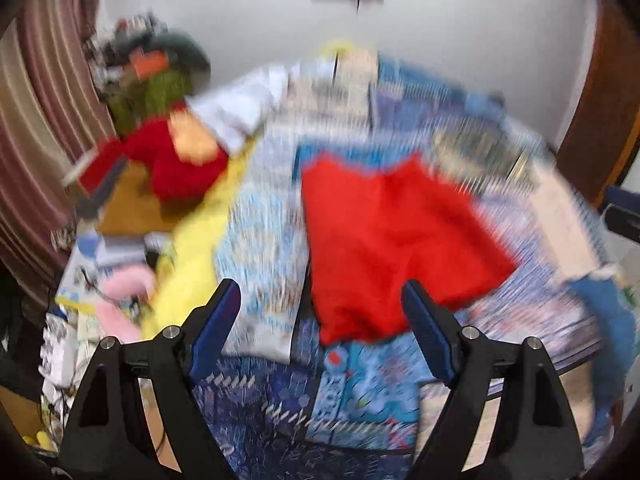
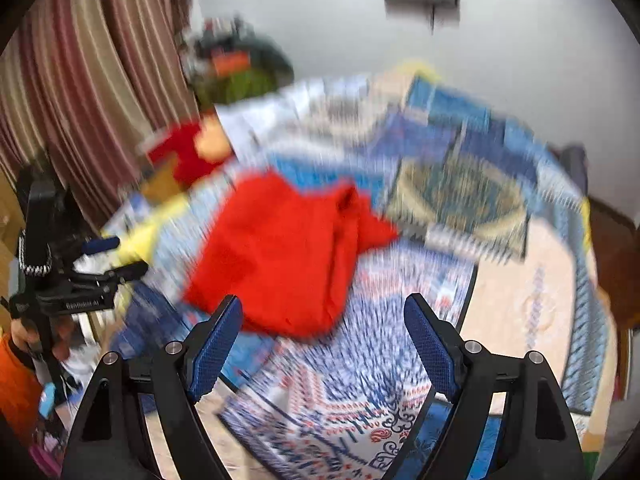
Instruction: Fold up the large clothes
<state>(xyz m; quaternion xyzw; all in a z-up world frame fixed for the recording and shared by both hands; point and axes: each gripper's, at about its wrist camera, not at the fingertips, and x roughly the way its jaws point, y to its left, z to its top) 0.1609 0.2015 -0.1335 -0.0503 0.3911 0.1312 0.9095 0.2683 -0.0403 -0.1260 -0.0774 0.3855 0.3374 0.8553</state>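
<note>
Beyond both grippers' spread fingers (image 1: 224, 320), red garment (image 1: 384, 240) on bedspread (image 1: 264, 224).

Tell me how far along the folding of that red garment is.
Done: the red garment lies on the patterned bedspread as a compact, roughly folded shape, though blur hides its edges. In hand: nothing; the left gripper and right gripper are open and empty. Left: possibly tidying the bunched corner.

Red garment (image 1: 392, 240), partly folded, flat on patterned bedspread (image 1: 260, 220)

Patterned blue bedspread (image 2: 360, 380), striped curtain (image 2: 92, 92) (blurred)
</note>
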